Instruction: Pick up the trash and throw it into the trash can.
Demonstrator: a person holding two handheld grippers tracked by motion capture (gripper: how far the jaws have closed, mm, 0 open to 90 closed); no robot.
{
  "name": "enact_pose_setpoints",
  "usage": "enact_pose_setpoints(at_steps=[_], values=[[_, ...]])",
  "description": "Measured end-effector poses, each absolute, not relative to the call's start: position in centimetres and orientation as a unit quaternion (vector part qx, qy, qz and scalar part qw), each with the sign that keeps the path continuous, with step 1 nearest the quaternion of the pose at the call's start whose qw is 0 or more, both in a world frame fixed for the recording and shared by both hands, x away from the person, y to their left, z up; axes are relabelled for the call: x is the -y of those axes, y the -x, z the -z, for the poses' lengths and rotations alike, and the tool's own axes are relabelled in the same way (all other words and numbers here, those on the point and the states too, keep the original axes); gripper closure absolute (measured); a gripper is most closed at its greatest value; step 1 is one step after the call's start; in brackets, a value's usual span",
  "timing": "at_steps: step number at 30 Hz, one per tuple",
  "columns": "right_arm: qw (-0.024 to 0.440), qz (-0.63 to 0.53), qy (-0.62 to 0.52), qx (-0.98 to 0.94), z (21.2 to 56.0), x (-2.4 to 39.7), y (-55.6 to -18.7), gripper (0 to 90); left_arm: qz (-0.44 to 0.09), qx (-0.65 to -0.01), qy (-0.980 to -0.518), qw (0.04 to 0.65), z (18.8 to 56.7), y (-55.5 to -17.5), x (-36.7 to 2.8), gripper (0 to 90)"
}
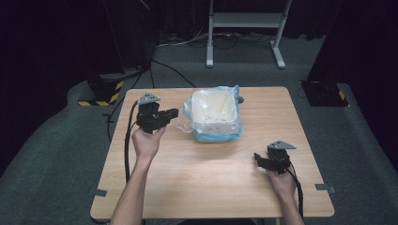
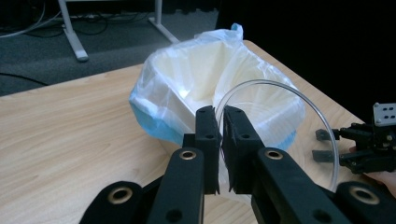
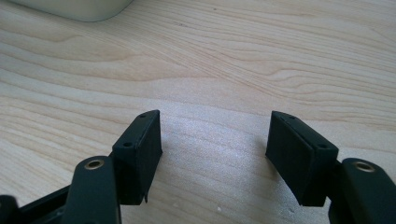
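Left tongs [image 2: 220, 122]: clamped shut on the rim of a clear round lid [image 2: 322, 135], held upright just beside the bin [image 1: 213, 115]
Right tongs [image 3: 215, 140]: wide open, empty, low over the bare table [image 3: 233, 60]
Progress: lid was lifted; dropping it into the bag-lined bin seemed left
Writing: none was readable

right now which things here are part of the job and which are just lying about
In use:
- left claw, shut on a clear plastic disc
- white bin lined with a blue-edged plastic bag

Just there:
- right claw, open over bare wooden table
- white metal stand on the floor
- tape strips at the table edges
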State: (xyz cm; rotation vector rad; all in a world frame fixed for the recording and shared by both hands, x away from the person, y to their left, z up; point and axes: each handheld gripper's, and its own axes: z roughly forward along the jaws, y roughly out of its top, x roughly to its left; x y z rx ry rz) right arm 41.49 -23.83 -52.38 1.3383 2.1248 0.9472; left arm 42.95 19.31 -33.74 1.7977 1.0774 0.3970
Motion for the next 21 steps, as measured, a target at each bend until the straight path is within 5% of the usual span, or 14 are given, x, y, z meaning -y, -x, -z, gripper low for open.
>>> enact_pose_setpoints(at_steps=[21], values=[[0.227,-0.344,-0.486,-0.771,52.4,23.8,-41.5,35.3,-0.166,-0.429,-0.736,0.497,32.0,-45.2,-17.3,84.3]])
